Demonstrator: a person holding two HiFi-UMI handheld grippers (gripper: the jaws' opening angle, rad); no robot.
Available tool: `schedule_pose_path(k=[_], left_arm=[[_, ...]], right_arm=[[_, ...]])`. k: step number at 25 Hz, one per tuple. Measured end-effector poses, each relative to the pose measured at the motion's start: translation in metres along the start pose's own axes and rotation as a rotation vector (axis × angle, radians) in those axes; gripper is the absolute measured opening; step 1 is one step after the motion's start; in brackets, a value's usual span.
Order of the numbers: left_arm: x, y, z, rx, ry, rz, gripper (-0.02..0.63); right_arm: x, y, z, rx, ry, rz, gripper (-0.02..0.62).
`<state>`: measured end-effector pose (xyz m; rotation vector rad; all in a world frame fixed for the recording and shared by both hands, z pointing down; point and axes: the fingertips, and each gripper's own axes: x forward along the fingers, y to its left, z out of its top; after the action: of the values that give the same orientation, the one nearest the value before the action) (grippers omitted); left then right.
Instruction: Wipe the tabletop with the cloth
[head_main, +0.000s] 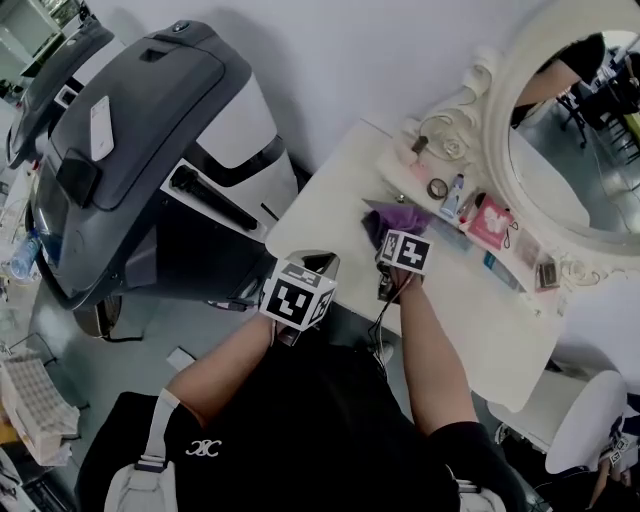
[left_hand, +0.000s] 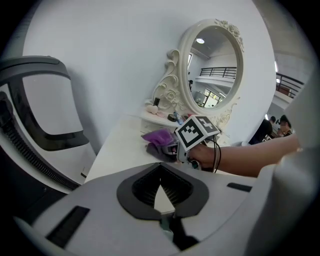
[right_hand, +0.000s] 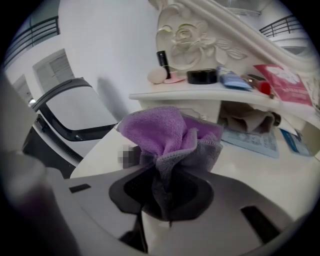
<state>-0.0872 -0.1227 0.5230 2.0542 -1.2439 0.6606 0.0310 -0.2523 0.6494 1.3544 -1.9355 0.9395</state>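
A purple and grey cloth (right_hand: 167, 135) is bunched up between the jaws of my right gripper (right_hand: 167, 192), which is shut on it. In the head view the cloth (head_main: 392, 221) lies on the white tabletop (head_main: 330, 215) just beyond the right gripper (head_main: 395, 262). From the left gripper view the cloth (left_hand: 159, 139) shows past the right gripper's marker cube (left_hand: 196, 131). My left gripper (left_hand: 161, 192) hangs at the table's near edge, jaws closed with nothing between them; in the head view it (head_main: 300, 290) sits left of the right one.
A shelf under the oval mirror (head_main: 570, 130) holds a lipstick (right_hand: 163, 61), a black tape roll (right_hand: 202, 76), tubes and a red packet (head_main: 490, 222). Left of the table stands a large grey and white machine (head_main: 140, 150). A white stool (head_main: 590, 420) is at lower right.
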Motion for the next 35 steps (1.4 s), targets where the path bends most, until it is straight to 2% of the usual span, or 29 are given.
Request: schedule_pose_path(k=[5,13,17,20,23,27,35], left_arm=[[-0.013,0.023,-0.01,-0.046,-0.005,0.052,0.006],[-0.033,0.051,-0.028,-0.109,-0.005,0.122,0.006],[-0.036,0.053,-0.032,-0.122,-0.007,0.134,0.006],[-0.034,0.048,-0.032,-0.123,-0.005,0.13,0.006],[-0.031,0.038,-0.026,-0.108,-0.007,0.111,0.006],[-0.019,0.017,-0.017,-0.082,0.0,0.062,0.006],[0.023,-0.061,-0.004,0.023,0.043,-0.069,0.007]], right_arm=[[0.026,0.054,0.017,-0.044,0.015,0.095,0.09],[0.052,0.126,0.031,-0.19,0.057,0.18,0.091],[0.05,0.147,0.023,-0.261,0.063,0.202,0.091],[0.045,0.15,0.015,-0.275,0.072,0.242,0.089],[0.034,0.144,0.003,-0.289,0.096,0.267,0.089],[0.012,0.113,-0.015,-0.28,0.086,0.239,0.091],[-0.032,-0.003,-0.04,-0.137,0.057,0.125,0.091]])
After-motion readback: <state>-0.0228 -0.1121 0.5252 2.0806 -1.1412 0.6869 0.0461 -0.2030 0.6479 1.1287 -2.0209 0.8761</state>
